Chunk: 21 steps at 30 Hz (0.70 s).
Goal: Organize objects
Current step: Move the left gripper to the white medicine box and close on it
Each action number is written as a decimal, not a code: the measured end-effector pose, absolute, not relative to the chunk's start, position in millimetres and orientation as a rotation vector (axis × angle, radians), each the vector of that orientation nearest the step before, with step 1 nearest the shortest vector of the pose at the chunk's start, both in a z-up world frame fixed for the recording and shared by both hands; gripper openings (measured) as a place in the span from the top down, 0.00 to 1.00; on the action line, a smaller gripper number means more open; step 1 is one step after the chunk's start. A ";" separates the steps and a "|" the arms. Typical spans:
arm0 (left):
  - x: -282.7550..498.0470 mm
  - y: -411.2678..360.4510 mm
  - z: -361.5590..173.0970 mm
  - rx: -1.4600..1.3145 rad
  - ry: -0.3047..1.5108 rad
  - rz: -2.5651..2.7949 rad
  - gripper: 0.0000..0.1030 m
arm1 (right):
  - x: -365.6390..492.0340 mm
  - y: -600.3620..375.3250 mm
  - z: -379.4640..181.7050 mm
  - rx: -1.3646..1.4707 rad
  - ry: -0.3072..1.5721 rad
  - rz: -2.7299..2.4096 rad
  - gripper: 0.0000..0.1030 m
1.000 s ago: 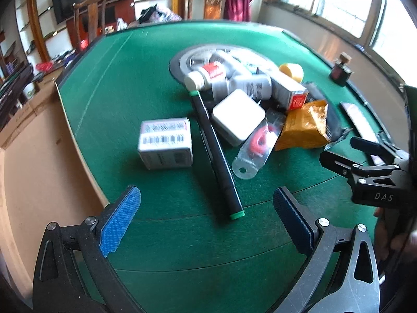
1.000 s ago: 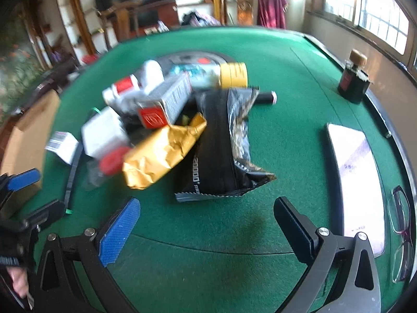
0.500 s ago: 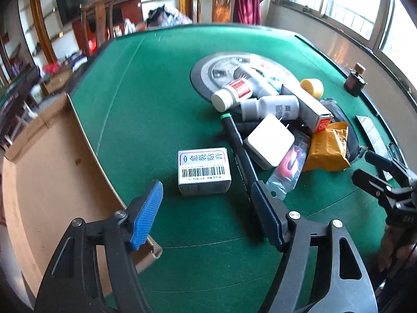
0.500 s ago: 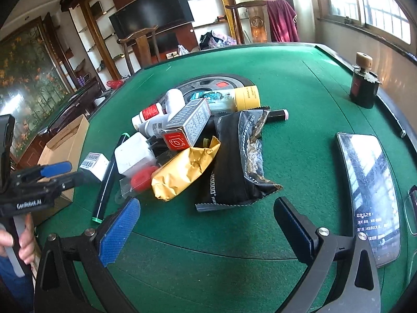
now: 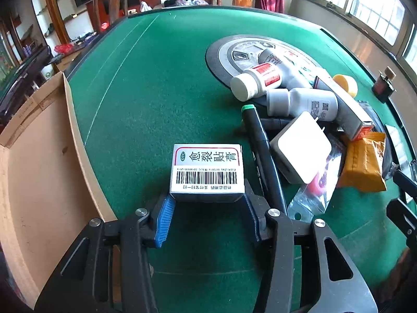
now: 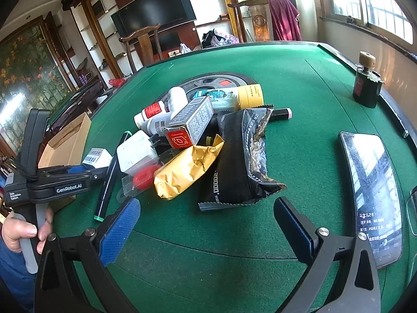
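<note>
The left hand-held gripper (image 5: 208, 208) is closing around the small white box (image 5: 207, 170) on the green desk (image 5: 156, 91); the right hand-held gripper (image 6: 206, 224) is hovering, jaws apart.

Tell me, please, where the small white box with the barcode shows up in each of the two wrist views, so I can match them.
Left wrist view: the barcode box lies low in the centre, between the closing jaws of the left gripper.
Right wrist view: the same box sits small at the left edge of the pile, just beyond the left gripper.
Shared landmark: the black marker with green caps right beside it.
</note>
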<state>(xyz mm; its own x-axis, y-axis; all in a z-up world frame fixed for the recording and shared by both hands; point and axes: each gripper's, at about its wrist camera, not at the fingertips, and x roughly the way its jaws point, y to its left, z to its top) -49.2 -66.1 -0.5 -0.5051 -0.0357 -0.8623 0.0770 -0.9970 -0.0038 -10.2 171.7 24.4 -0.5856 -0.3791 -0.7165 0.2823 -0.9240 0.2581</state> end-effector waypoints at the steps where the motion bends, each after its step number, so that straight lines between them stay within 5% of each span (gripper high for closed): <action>1: -49.7 -64.4 -0.7 1.515 0.054 -2.670 0.54 | -9.8 171.6 24.5 1.173 -0.164 -2.502 0.01; 21: -28.3 -80.7 -1.1 1.440 -0.034 -2.675 0.55 | -6.0 172.1 24.1 1.173 -0.176 -2.505 0.01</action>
<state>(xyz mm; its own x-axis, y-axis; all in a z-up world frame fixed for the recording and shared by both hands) -28.3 -80.7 -1.1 -0.5466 -0.1015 -0.8313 0.0807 -0.9944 0.0684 -6.0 172.1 24.1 -0.5863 -0.3786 -0.7162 0.2749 -0.9246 0.2637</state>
